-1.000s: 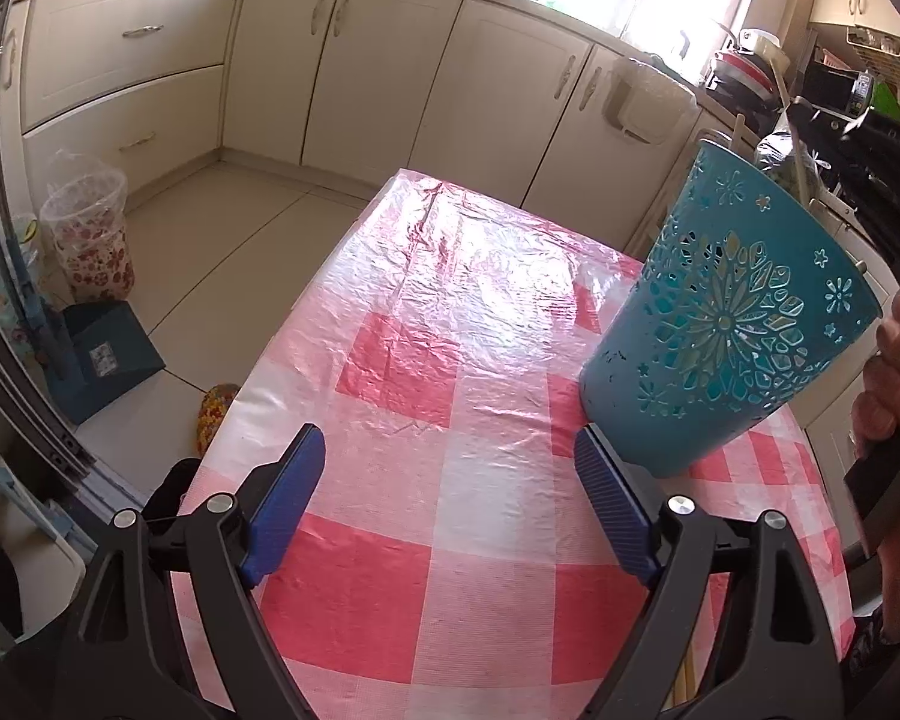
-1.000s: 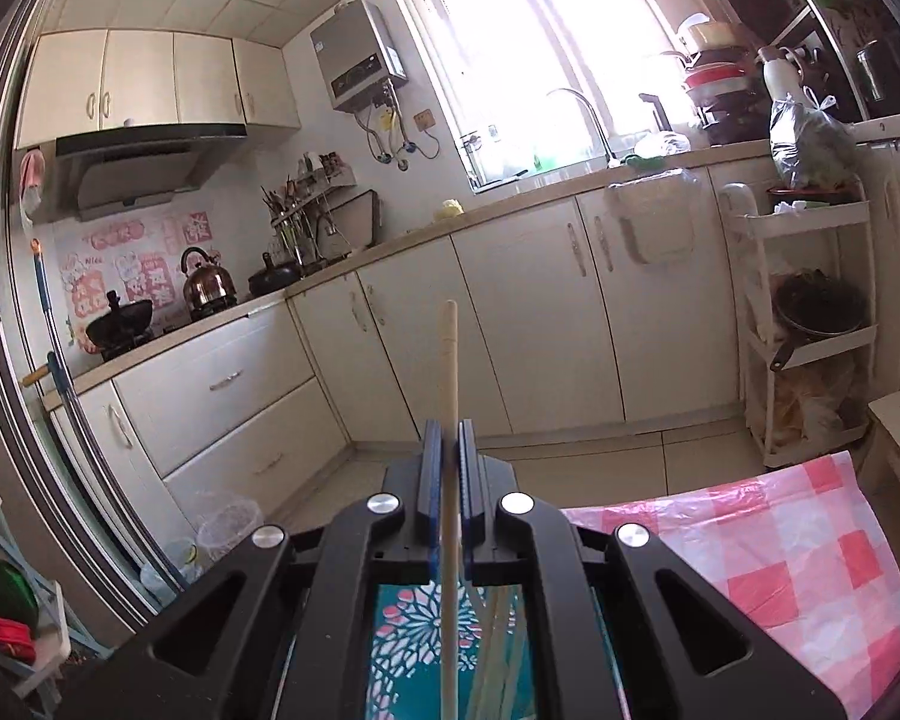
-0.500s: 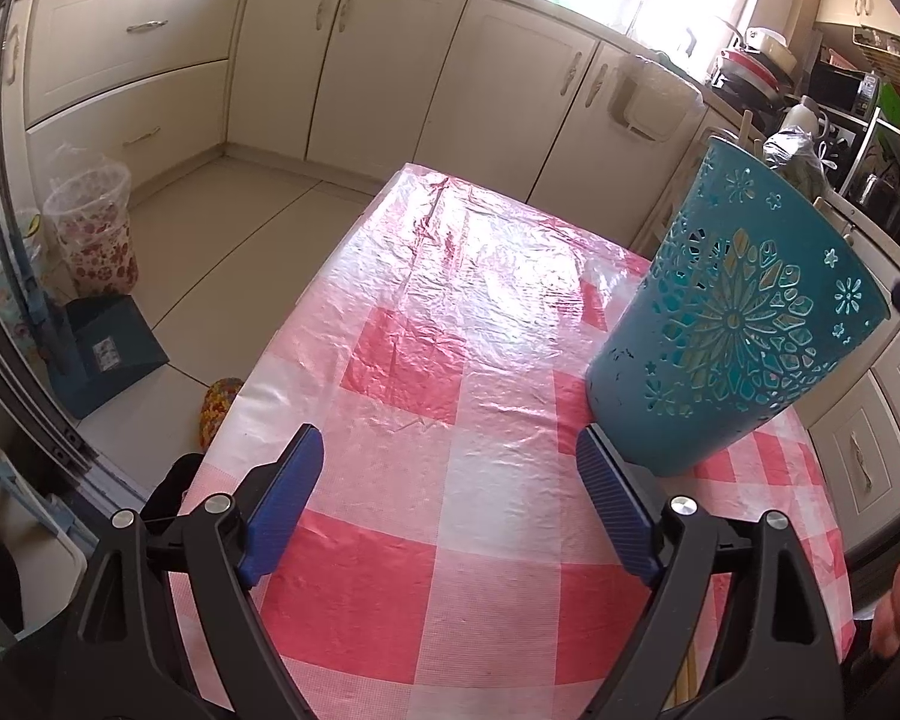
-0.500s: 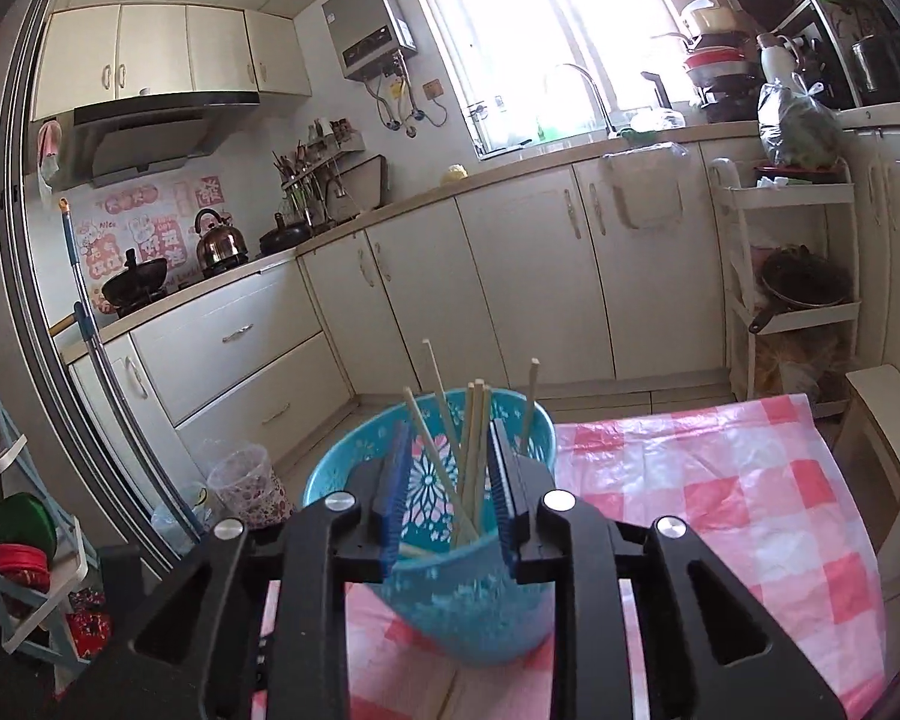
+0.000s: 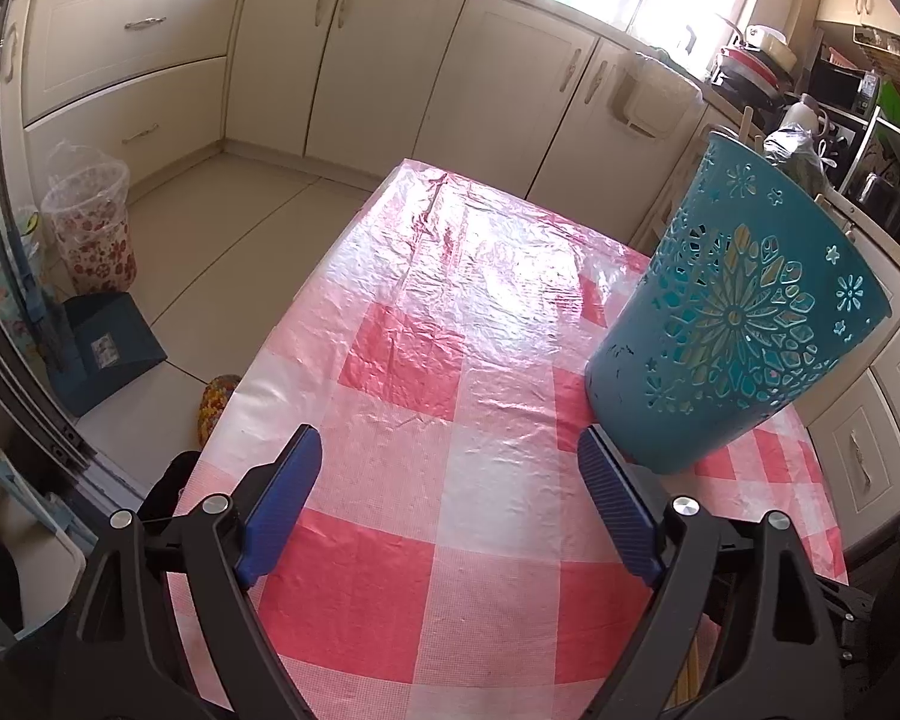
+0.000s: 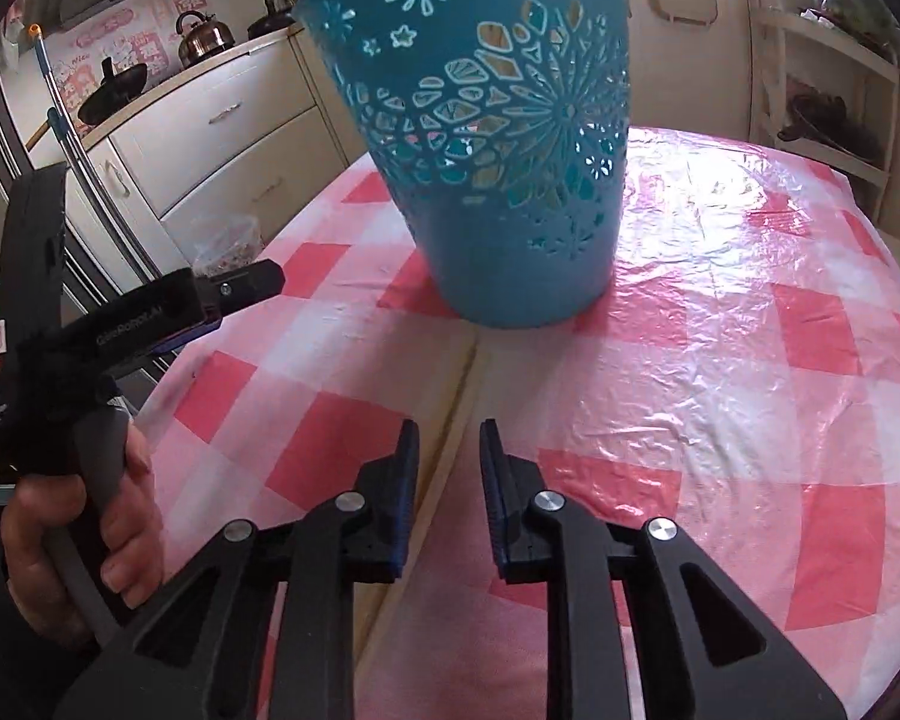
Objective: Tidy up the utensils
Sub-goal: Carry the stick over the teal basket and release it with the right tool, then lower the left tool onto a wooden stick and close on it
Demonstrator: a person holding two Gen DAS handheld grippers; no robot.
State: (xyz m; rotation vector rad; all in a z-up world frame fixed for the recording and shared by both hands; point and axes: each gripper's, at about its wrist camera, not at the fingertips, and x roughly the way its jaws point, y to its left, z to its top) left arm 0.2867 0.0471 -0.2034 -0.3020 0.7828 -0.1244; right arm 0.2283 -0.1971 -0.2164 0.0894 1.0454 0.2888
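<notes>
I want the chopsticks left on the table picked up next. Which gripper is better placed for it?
Right. The right gripper is open, straddling the chopsticks lying before the blue basket. The left gripper hangs open over bare tablecloth.

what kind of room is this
A home kitchen, most likely. Cream cabinets run under a counter along the walls, a kettle and a dark pan sit on the counter, and a blue utensil holder stands on a table with a red checked cloth.
</notes>
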